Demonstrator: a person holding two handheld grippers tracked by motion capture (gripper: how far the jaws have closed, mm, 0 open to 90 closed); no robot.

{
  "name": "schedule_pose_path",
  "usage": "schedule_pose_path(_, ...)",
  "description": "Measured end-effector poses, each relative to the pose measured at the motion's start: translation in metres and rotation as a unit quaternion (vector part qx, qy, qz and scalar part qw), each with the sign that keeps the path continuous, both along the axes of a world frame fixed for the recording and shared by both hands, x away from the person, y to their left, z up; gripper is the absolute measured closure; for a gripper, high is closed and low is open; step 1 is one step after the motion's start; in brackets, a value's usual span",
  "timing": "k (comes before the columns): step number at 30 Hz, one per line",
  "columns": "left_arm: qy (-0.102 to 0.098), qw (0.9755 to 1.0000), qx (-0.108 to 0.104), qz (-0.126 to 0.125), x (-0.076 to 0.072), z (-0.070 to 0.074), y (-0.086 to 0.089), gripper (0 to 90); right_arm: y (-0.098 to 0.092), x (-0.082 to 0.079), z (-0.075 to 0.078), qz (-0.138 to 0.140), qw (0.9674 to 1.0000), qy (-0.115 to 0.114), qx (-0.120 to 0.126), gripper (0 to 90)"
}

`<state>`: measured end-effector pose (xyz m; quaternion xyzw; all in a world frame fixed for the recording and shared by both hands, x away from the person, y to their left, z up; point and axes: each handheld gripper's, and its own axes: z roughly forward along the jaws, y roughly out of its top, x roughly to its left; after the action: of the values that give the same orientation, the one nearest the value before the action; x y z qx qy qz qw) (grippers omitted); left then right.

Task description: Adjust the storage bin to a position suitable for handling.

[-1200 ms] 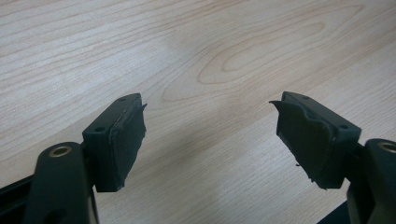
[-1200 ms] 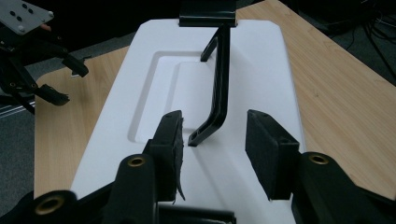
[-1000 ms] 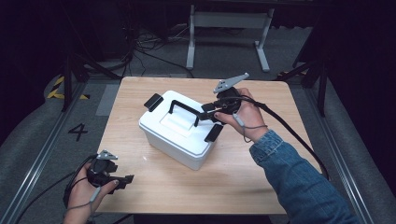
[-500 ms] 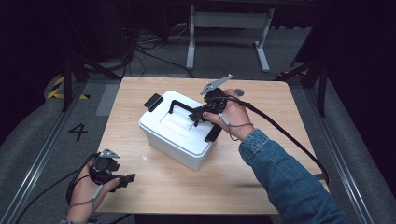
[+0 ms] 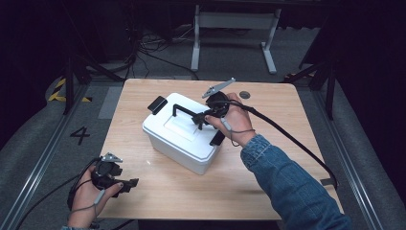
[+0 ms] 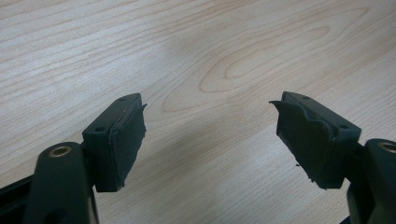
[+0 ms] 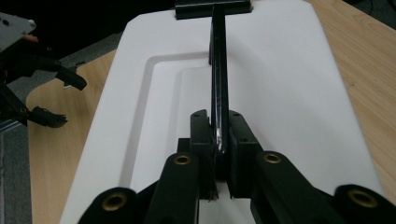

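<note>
- High view: the right tool (image 5: 200,120) is pinching the black handle (image 5: 186,111) that is standing up over the lid of the white box (image 5: 179,136), which is sitting mid-desk, turned at an angle. The jaws have just been closing, and the handle bar is now between them.
- The grip is sitting toward the handle's 3 o'clock end rather than its middle; my read is that a straight-up lift will tip the box, so sliding toward centre first looks wise.
- The left tool (image 5: 125,182) is resting low at 7 o'clock on the desk (image 5: 287,158), well apart from the box, and could be coming in to steady a wall.
- Left gripper view: the left tool (image 6: 208,135) is hanging spread wide over bare wood, nothing between its pads (image 6: 127,140).
- Right gripper view: the right tool (image 7: 218,140) is pressing both pads on the thin upright handle (image 7: 218,70), which is running toward 12 o'clock above the white lid (image 7: 280,93). The bar is sitting deep and square, so a slow, vertical pull looks safest.
</note>
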<state>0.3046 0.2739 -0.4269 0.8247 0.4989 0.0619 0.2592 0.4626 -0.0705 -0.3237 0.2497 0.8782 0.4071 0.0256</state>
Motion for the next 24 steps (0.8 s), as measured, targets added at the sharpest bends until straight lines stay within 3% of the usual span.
schedule_pose_path(6, 0.002, 1.0, 0.0, -0.001, 0.001, -0.001, 0.0, 24.3, 0.001, -0.001, -0.001, -0.019, 0.9997, 0.008, 0.009, 84.9)
schedule_pose_path(16, 0.003, 1.0, 0.0, -0.002, 0.002, -0.001, 0.001, 24.3, -0.001, -0.001, 0.004, -0.026, 0.9992, 0.006, 0.028, 85.1)
schedule_pose_path(24, 0.004, 1.0, 0.0, -0.005, 0.006, -0.002, -0.002, 24.3, -0.011, -0.004, 0.019, -0.027, 0.9986, 0.002, 0.046, 85.0)
